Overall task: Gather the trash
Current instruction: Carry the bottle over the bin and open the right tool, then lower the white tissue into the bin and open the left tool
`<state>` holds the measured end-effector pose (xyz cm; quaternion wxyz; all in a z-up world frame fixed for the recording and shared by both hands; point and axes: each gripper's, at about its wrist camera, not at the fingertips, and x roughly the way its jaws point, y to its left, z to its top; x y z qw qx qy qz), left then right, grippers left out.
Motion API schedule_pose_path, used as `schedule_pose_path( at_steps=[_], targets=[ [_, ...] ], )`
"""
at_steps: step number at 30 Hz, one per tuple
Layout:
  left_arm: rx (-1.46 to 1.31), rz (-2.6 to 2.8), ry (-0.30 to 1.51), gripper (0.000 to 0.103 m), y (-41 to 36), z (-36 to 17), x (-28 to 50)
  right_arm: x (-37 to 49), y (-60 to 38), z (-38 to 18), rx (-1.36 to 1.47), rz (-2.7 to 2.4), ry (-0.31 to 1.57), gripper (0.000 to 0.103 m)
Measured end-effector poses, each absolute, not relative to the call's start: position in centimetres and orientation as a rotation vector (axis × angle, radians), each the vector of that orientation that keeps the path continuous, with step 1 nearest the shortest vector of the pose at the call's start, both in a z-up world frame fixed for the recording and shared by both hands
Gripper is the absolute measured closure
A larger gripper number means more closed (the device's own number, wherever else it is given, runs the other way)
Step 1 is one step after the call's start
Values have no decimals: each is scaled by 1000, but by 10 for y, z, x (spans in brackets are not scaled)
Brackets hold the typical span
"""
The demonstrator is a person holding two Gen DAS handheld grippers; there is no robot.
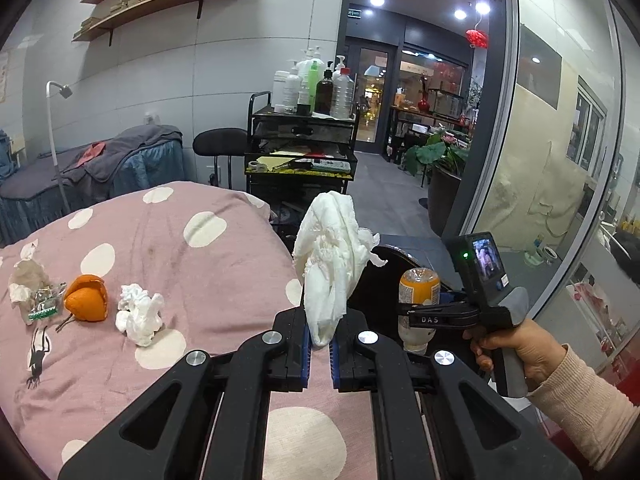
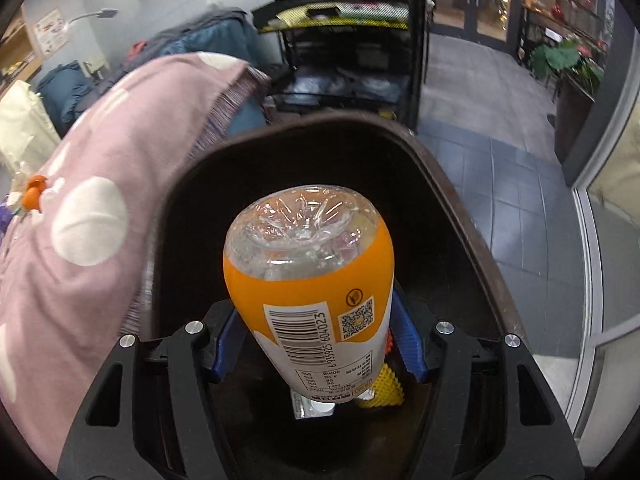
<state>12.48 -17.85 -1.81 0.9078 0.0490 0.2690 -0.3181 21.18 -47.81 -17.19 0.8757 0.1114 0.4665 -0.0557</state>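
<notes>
My left gripper (image 1: 319,344) is shut on a crumpled white tissue (image 1: 332,264) that sticks up from its pads over the right edge of the pink dotted bed cover (image 1: 180,264). On the cover to the left lie another tissue wad (image 1: 140,314), an orange peel (image 1: 86,298) and a clear plastic wrapper (image 1: 42,304). My right gripper (image 2: 316,340), also seen at the right of the left wrist view (image 1: 416,312), is shut on an orange-labelled plastic bottle (image 2: 308,272) (image 1: 419,300). The bottle hangs over the mouth of a dark bin (image 2: 460,208), clear base pointing away.
Inside the bin lie a yellow spiky item (image 2: 386,390) and a foil packet (image 2: 316,406). A black cart (image 1: 300,140) loaded with bottles stands behind the bed. A potted plant (image 1: 444,160) and a glass wall (image 1: 560,160) are to the right. A hand (image 1: 532,356) holds the right gripper.
</notes>
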Motion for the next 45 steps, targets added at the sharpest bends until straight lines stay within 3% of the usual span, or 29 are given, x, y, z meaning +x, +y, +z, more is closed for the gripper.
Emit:
schedule_pose_path(
  at_steps=[13,28,45],
  targets=[
    [103,-679,578,96,-188,-20,130,230,-469,-186,128,-138,1074,38],
    [145,-777,592,96,-232,-22,124,181,-475,-153,233,-184,912,34],
    [220,-901,759,96,-313,-60,136,99,-511,-111,300,-470,740,27]
  ],
)
